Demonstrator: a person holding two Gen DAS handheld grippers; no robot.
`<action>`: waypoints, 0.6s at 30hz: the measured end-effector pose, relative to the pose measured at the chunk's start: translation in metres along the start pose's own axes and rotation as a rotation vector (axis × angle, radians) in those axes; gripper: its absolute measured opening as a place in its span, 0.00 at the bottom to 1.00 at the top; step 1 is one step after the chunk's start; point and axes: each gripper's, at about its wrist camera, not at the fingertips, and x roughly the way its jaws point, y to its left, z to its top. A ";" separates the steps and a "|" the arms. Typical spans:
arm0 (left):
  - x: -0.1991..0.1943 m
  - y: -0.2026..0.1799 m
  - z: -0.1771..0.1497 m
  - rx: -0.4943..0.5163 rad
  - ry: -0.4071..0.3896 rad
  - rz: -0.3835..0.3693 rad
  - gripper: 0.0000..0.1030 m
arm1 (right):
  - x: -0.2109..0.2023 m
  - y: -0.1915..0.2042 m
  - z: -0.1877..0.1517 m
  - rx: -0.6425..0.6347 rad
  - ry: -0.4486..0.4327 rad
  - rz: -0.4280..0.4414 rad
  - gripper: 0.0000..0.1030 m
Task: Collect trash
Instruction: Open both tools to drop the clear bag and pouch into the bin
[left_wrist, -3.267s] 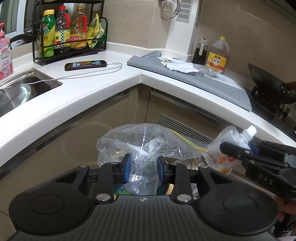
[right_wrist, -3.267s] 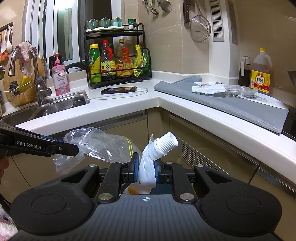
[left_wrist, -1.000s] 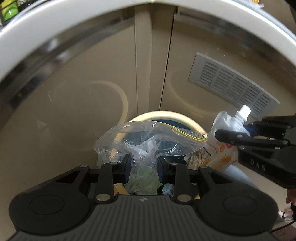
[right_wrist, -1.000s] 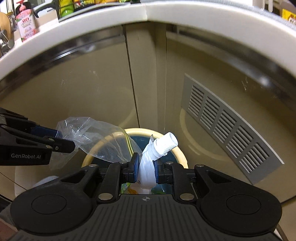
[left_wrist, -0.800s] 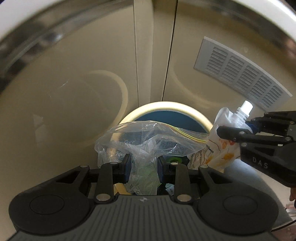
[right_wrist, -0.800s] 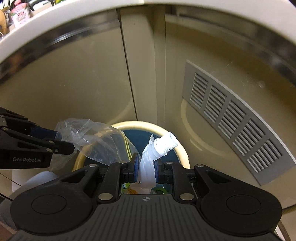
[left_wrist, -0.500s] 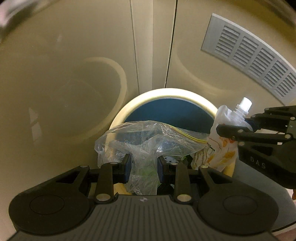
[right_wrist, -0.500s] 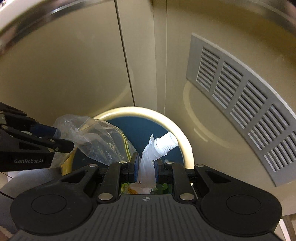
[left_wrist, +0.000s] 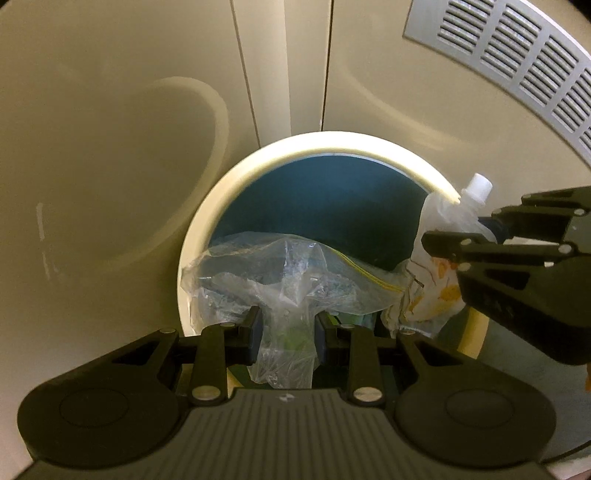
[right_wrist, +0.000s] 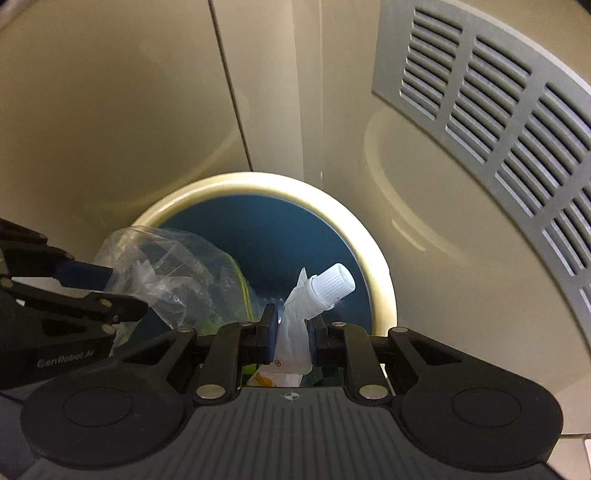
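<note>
A round trash bin (left_wrist: 258, 162) (right_wrist: 373, 251) with a cream rim and a dark blue liner stands on the floor below both grippers. My left gripper (left_wrist: 288, 328) is shut on a crumpled clear plastic bag (left_wrist: 280, 277) (right_wrist: 162, 269) that hangs over the bin's opening. My right gripper (right_wrist: 291, 328) is shut on a white spout pouch (right_wrist: 314, 295) (left_wrist: 439, 280) with a ribbed cap and orange print, held over the bin's right side. Some green waste shows faintly inside the bin under the bag.
Beige cabinet doors (left_wrist: 110, 110) (right_wrist: 110, 92) rise right behind the bin, with a vertical seam between them. A grey louvred vent panel (left_wrist: 517, 51) (right_wrist: 498, 110) sits in the right door. Grey floor shows at the lower right (left_wrist: 569, 428).
Both grippers have dropped from counter height to just above the bin and tilted downward. The bin's opening now fills the middle of both views; bag and pouch stay gripped.
</note>
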 end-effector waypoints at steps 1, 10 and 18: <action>0.003 -0.001 0.001 0.004 0.006 0.001 0.31 | 0.000 -0.001 -0.001 -0.001 0.004 -0.002 0.18; 0.023 -0.006 0.004 0.022 0.060 -0.033 1.00 | 0.020 0.004 0.002 0.018 0.080 -0.008 0.34; -0.002 -0.001 -0.001 0.011 0.011 0.061 1.00 | -0.008 0.004 0.005 0.071 0.076 -0.024 0.66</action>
